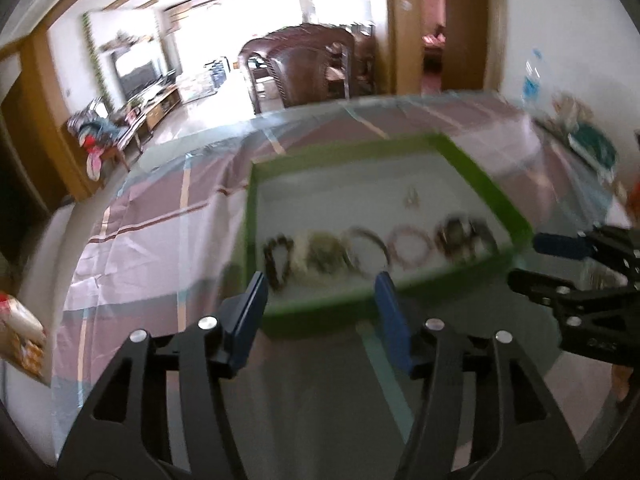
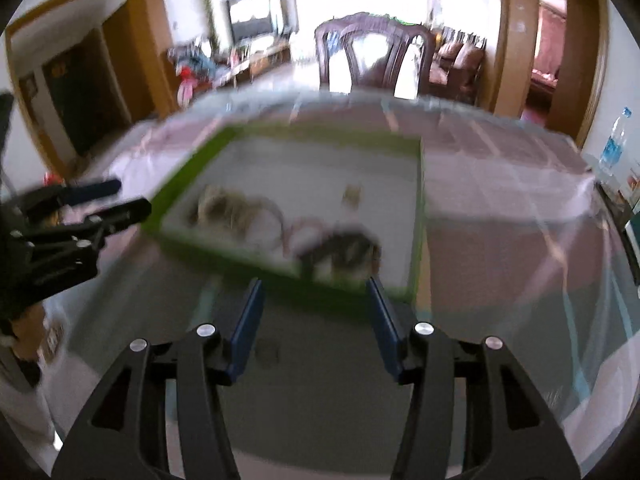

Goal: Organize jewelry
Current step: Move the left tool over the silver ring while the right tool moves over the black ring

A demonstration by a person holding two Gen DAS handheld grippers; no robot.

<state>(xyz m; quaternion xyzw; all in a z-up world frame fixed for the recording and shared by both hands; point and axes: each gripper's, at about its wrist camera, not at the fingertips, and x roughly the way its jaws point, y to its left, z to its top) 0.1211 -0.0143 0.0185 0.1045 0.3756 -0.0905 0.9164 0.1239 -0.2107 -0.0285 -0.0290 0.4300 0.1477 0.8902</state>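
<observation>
A green-rimmed tray (image 1: 476,164) with a white floor sits on the table. Several bracelets (image 1: 376,250) lie in a row along its near side, and a small pair of earrings (image 1: 412,198) lies further in. My left gripper (image 1: 320,304) is open and empty, just short of the tray's near rim. My right gripper (image 2: 314,308) is open and empty, just short of the same tray (image 2: 420,216), where the blurred bracelets (image 2: 280,228) show. Each gripper appears in the other view, the right one (image 1: 528,258) and the left one (image 2: 128,200).
The table carries a pink checked cloth (image 1: 160,220) under clear plastic. A water bottle (image 2: 614,142) and other items (image 1: 592,144) stand at the right edge. A food packet (image 1: 20,332) lies at the left edge. A wooden chair (image 2: 372,56) stands beyond the far side.
</observation>
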